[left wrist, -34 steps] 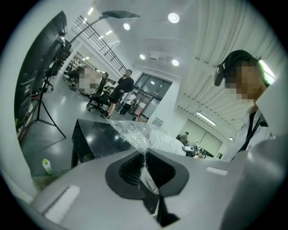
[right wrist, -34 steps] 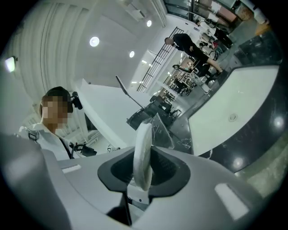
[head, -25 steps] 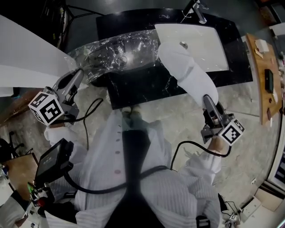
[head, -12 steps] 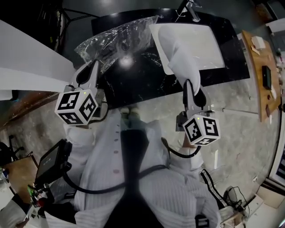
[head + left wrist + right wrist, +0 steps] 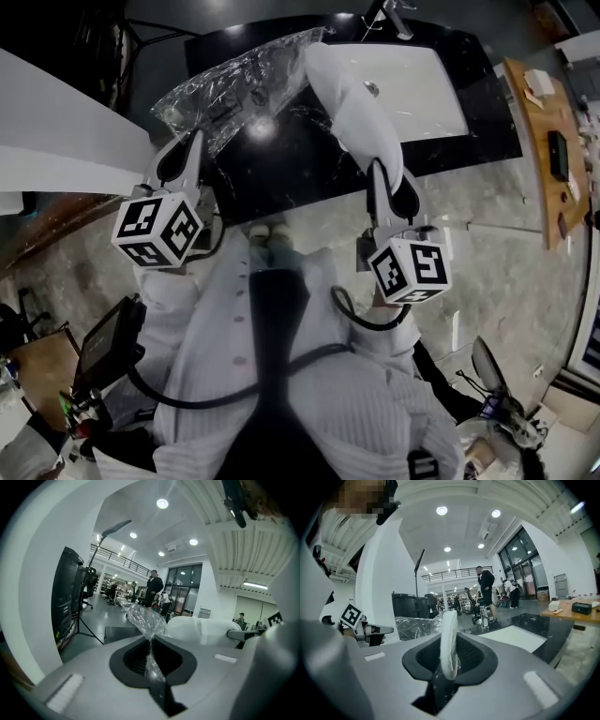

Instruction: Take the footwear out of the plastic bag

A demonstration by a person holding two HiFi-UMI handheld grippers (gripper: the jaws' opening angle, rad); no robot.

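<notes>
Faucet (image 5: 398,14) cut at top edge; slipper (image 5: 352,103) end hidden w/in closing right hand-held gripper (image 5: 389,183).

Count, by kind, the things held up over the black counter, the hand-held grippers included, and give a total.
Clear plastic bag: 1
White slipper: 1
Hand-held gripper: 2 (left hand-held gripper shut on the bag; right hand-held gripper, jaws closing on the slipper between them)
Total: 4

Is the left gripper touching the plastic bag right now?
Touching. The left gripper view shows the left gripper with its fingers shut on a twisted bit of the plastic bag.
</notes>
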